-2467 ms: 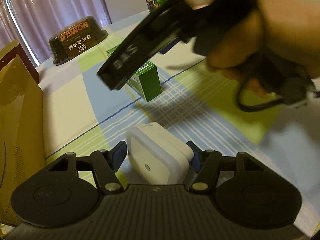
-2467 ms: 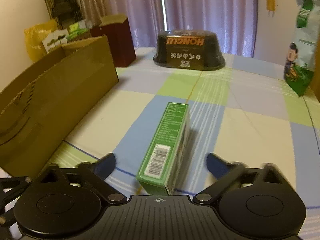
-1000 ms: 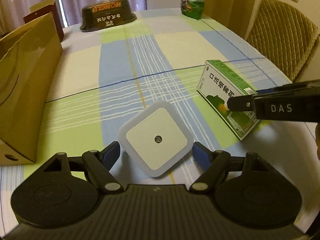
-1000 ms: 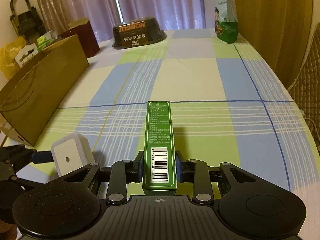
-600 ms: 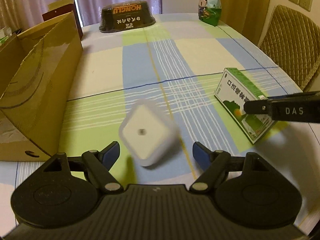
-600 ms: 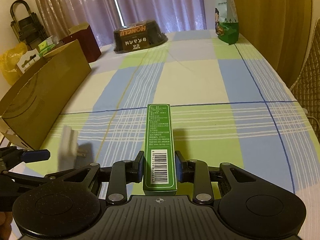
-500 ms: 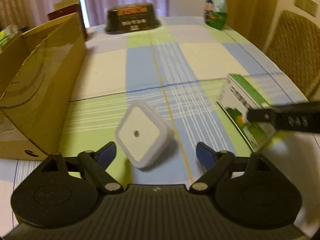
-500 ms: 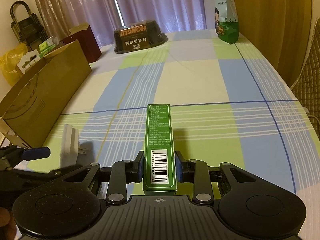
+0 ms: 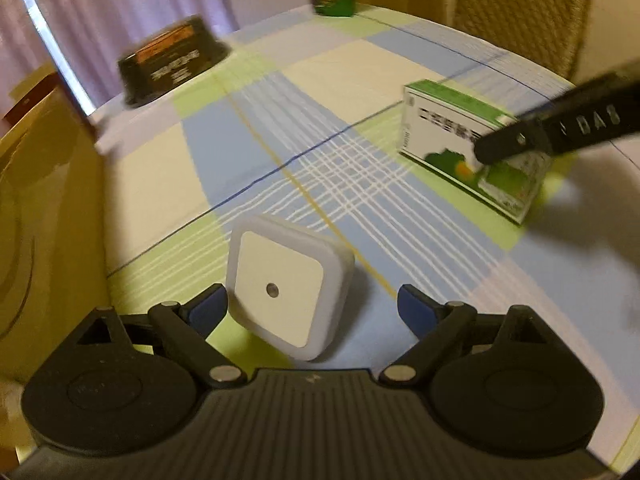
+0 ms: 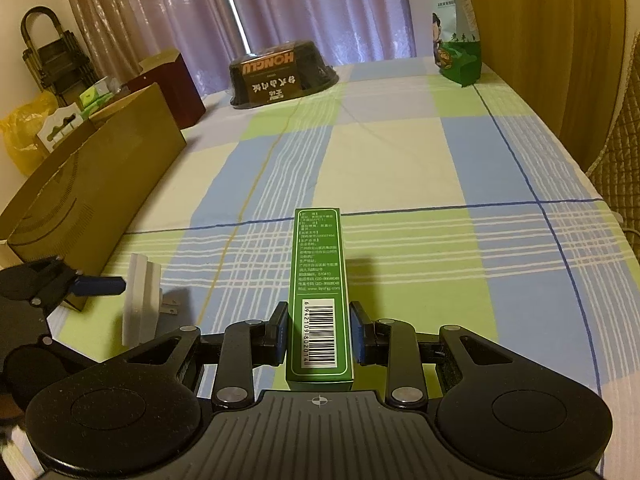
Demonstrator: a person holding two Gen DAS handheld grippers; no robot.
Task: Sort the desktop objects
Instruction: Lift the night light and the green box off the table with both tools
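The right gripper [image 10: 320, 338] clamps the long green cardboard box [image 10: 320, 292], its long axis running straight ahead; the left gripper [image 9: 312, 308], jaws spread wide, brackets the square white plastic night-light [image 9: 286, 290] standing on the checked tablecloth [image 10: 400, 152]

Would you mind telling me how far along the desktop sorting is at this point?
Nothing looks sorted yet. In hand: the right tongs are shut on the green box, which rests on the tablecloth. The left tongs are open around the white night light, not gripping it. Left: both items still need moving, perhaps into the cardboard box, though the destination is unclear.
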